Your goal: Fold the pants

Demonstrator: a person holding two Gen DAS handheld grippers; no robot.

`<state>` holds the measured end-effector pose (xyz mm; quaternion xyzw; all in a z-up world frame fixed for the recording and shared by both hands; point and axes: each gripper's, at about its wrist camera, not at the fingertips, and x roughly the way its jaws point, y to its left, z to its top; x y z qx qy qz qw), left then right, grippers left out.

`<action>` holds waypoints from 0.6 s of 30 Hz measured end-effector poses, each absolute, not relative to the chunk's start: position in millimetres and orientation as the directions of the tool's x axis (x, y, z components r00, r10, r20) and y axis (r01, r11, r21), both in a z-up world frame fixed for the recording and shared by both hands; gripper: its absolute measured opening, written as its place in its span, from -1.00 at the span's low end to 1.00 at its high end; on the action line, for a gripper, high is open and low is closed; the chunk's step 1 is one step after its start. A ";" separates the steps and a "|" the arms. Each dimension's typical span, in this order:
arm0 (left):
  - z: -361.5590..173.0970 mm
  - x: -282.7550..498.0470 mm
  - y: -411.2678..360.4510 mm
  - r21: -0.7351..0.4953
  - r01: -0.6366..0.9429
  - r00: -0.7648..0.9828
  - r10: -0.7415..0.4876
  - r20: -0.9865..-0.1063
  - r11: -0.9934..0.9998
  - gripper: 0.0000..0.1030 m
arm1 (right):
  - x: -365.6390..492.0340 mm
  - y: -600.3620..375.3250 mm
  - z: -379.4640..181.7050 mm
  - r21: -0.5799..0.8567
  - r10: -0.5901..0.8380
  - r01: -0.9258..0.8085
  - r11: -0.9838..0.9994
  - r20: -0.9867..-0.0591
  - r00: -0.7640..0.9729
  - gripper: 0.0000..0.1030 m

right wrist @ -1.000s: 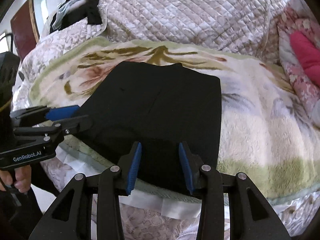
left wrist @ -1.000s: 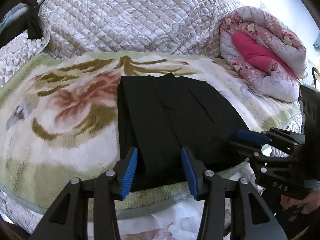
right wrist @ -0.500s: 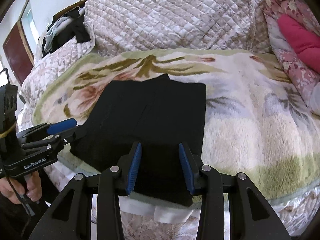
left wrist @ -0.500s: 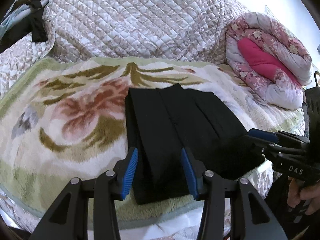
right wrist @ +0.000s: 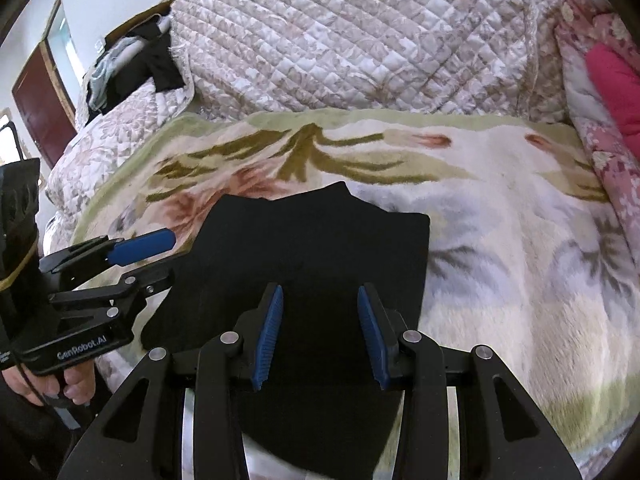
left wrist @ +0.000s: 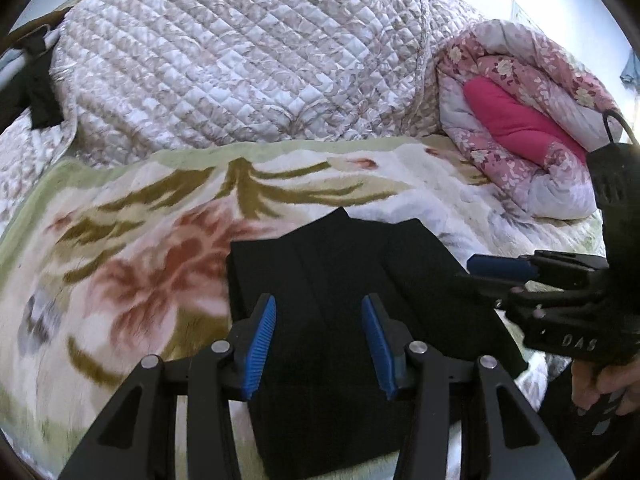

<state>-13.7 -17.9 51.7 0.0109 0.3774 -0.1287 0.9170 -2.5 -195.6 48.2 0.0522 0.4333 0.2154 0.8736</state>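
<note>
Black pants [left wrist: 340,260] [right wrist: 320,240] lie folded into a flat rectangle on a floral blanket [left wrist: 140,260] [right wrist: 520,260], close to its near edge. My left gripper [left wrist: 319,304] hovers open over the near left part of the pants, with only flat cloth showing beyond its blue pads. My right gripper [right wrist: 320,292] hangs open the same way over the near right part. Each gripper also shows from the side in the other's view, the left gripper [right wrist: 170,256] and the right gripper [left wrist: 468,272]. Whether either one touches the cloth I cannot tell.
A quilted cover [left wrist: 240,60] rises behind the blanket. A rolled pink floral duvet [left wrist: 520,100] lies at the right. Dark clothes [right wrist: 132,64] are piled at the far left near a brown door [right wrist: 40,100]. A hand [left wrist: 600,384] holds each gripper's handle.
Both grippers have moved forward and a little up over the pants, so the pants and blanket sit lower in both views. The jaws kept the same width and the pants stayed folded.
</note>
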 end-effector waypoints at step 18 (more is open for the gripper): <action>15.2 1.6 26.3 -0.271 0.143 0.617 -0.300 -0.728 0.952 -0.06 | 12.6 -241.0 21.5 0.411 0.425 -0.152 0.899 -0.736 0.527 -0.24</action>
